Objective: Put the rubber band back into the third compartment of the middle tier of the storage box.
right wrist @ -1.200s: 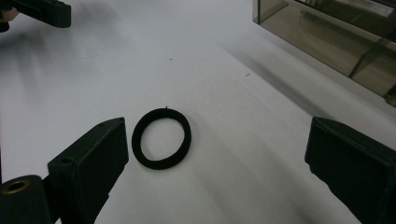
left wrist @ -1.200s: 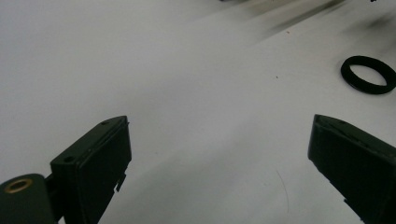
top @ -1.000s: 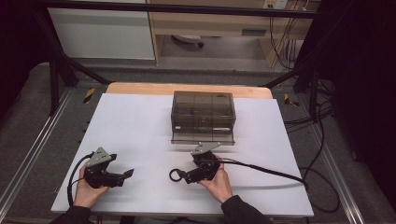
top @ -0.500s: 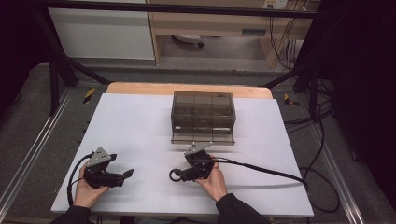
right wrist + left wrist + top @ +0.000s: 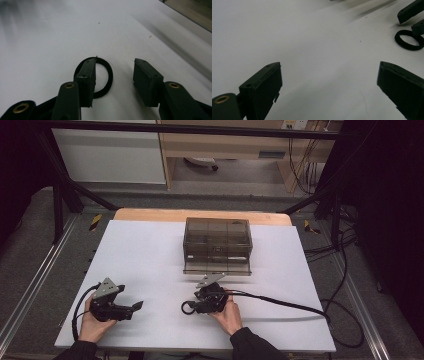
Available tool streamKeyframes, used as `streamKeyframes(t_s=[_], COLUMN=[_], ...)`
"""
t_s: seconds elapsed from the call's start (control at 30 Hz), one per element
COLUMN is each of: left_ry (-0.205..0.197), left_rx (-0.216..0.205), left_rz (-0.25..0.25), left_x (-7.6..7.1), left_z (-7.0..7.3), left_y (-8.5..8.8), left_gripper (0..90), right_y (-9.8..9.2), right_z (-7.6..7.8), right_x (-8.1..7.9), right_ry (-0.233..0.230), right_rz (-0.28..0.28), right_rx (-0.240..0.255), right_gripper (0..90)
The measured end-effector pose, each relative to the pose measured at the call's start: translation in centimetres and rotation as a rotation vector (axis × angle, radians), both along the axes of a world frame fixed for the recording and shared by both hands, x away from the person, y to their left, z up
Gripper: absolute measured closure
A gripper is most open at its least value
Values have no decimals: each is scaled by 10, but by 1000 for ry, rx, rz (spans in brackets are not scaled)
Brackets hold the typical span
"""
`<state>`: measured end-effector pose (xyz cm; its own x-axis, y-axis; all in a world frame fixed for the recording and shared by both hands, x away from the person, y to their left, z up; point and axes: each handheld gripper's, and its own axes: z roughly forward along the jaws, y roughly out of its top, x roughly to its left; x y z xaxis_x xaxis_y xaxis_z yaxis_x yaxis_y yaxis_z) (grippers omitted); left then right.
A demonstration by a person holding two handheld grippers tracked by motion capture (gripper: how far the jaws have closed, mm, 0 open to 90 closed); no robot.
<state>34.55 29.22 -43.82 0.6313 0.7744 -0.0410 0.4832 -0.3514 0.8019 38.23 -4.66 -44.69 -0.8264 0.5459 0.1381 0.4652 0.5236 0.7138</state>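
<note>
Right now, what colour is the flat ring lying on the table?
Black; the flat ring shows best in the right gripper view.

A smoky see-through plastic box (image 5: 217, 245) sits toward the far middle of the white table (image 5: 150, 250), its front flap lowered onto the surface. It seems split into compartments, though that is hard to make out. Behind the table stand a white cabinet (image 5: 110, 155) and a wooden shelf (image 5: 225, 145); black cables (image 5: 345, 270) trail over the grey floor at the right.

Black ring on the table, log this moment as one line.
black ring: flat on white table, one jaw over it, not pinched | right gripper: jaws just closing | left gripper: open, apart | clear box: behind
</note>
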Motion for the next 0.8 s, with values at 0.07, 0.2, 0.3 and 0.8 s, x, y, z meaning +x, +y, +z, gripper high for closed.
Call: streamKeyframes(t_s=[0.07,0.2,0.3,0.8], left_ry=[1,2,1,1], left_rx=[-1,0,0,0], left_rz=[1,1,1,2], left_x=[0,0,0,0], left_z=[0,0,0,0], left_y=[0,0,0,0], left_gripper=[57,57,57,57], right_y=[0,1,1,1], right_z=[-1,-2,-2,-3], right_x=[0,0,0,0], right_ry=[5,8,14,46], right_rz=[-2,-6,-8,4], right_rx=[-4,-8,-8,-13], right_gripper=[586,634,657,812])
